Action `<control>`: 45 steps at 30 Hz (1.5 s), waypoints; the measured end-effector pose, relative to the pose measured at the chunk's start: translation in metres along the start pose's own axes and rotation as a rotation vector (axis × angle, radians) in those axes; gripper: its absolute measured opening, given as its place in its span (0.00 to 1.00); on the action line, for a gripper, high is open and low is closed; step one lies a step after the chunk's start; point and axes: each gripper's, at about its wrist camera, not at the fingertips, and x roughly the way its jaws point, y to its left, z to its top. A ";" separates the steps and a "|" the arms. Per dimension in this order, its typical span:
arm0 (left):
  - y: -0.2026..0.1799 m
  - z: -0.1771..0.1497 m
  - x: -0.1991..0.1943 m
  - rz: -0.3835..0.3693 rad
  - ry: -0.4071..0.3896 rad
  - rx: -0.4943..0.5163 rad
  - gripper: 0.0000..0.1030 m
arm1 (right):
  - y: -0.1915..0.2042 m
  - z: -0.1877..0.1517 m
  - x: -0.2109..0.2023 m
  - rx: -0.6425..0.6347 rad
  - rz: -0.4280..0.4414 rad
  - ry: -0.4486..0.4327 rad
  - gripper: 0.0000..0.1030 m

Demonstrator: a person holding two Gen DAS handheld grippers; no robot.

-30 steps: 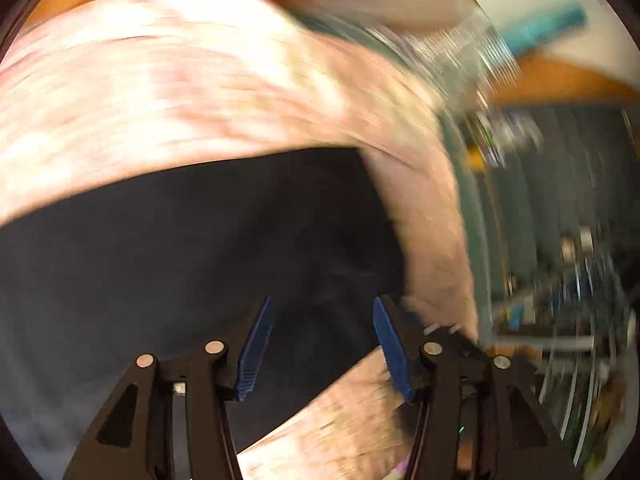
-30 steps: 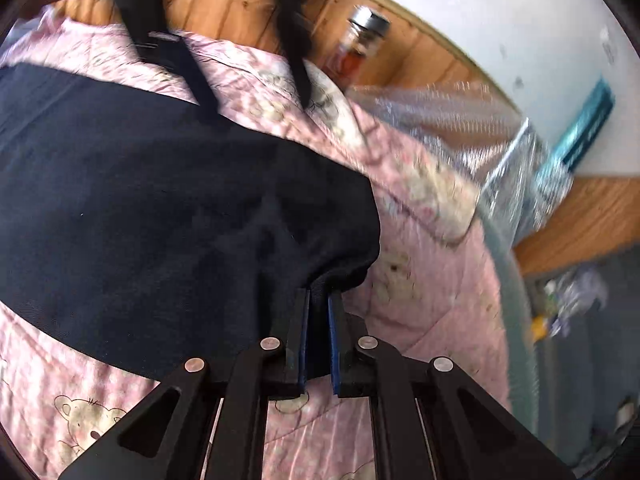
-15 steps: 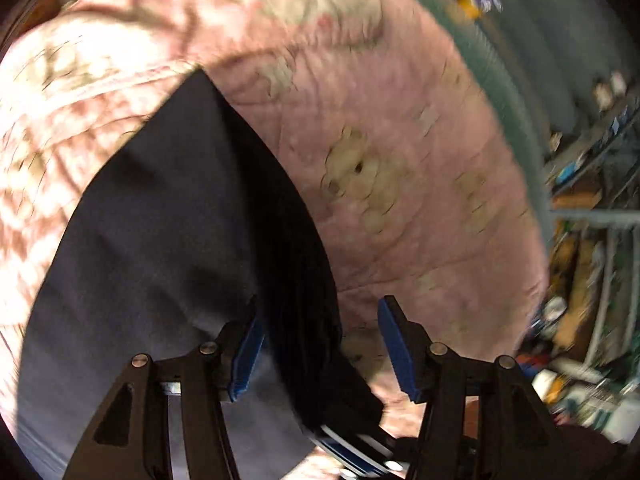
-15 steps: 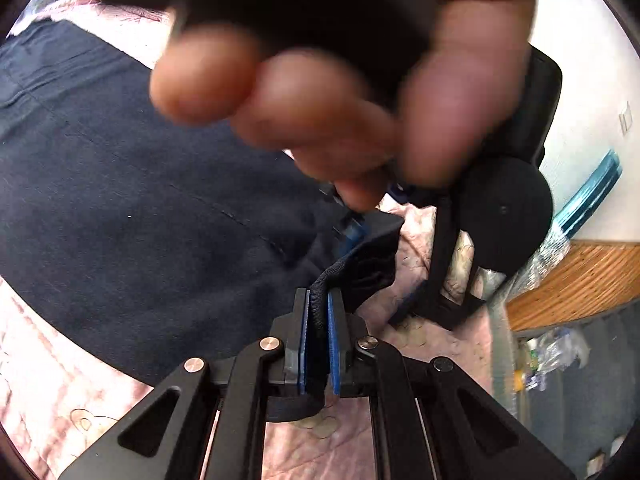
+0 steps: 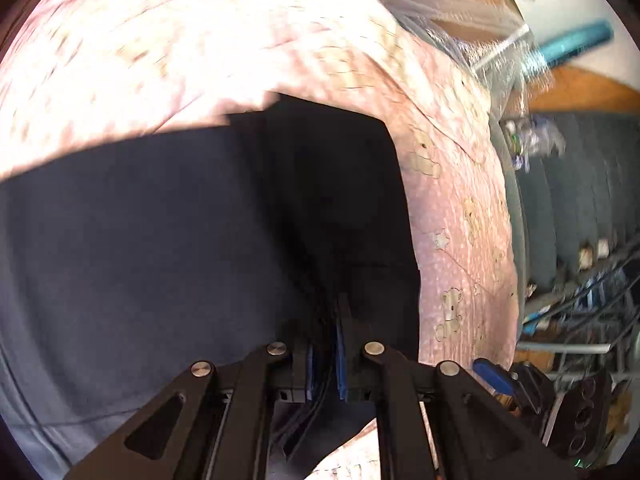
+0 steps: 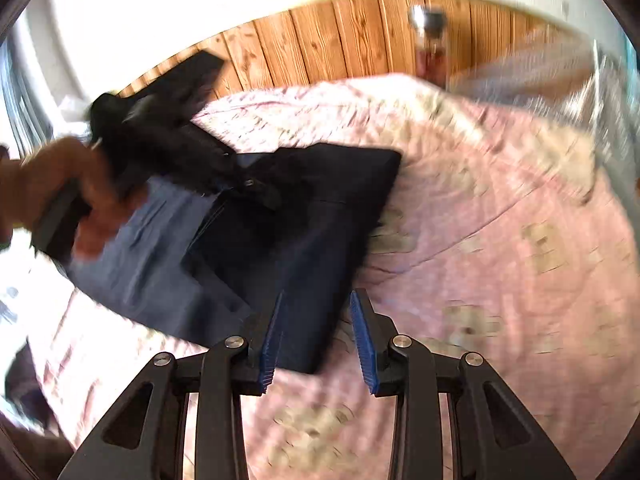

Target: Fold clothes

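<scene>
My left gripper [image 5: 326, 356] is clamped on the dark garment [image 5: 160, 240]; right gripper [image 6: 318, 336] gapes wide, holding nothing (garment corner betw. pads), pink quilt [image 6: 500, 240] at 3 o'clock.

A bedroom: pink teddy-bear quilt [image 6: 500, 208], wood-panelled wall [image 6: 340, 36].

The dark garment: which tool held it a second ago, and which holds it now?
They swapped. The right gripper, shut on the dark garment before, has let go and opened. The left gripper, open earlier, has closed on its edge. The garment still lies on the pink quilt.
</scene>
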 end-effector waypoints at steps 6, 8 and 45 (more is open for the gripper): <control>0.017 -0.027 0.011 -0.027 -0.031 -0.089 0.08 | 0.011 -0.002 0.055 -0.040 -0.038 0.175 0.31; 0.029 -0.036 0.022 -0.029 -0.018 -0.120 0.08 | 0.015 0.003 0.056 -0.087 -0.051 0.194 0.31; 0.038 -0.003 0.005 0.059 -0.220 -0.089 0.46 | -0.015 0.080 0.115 0.002 -0.093 0.127 0.33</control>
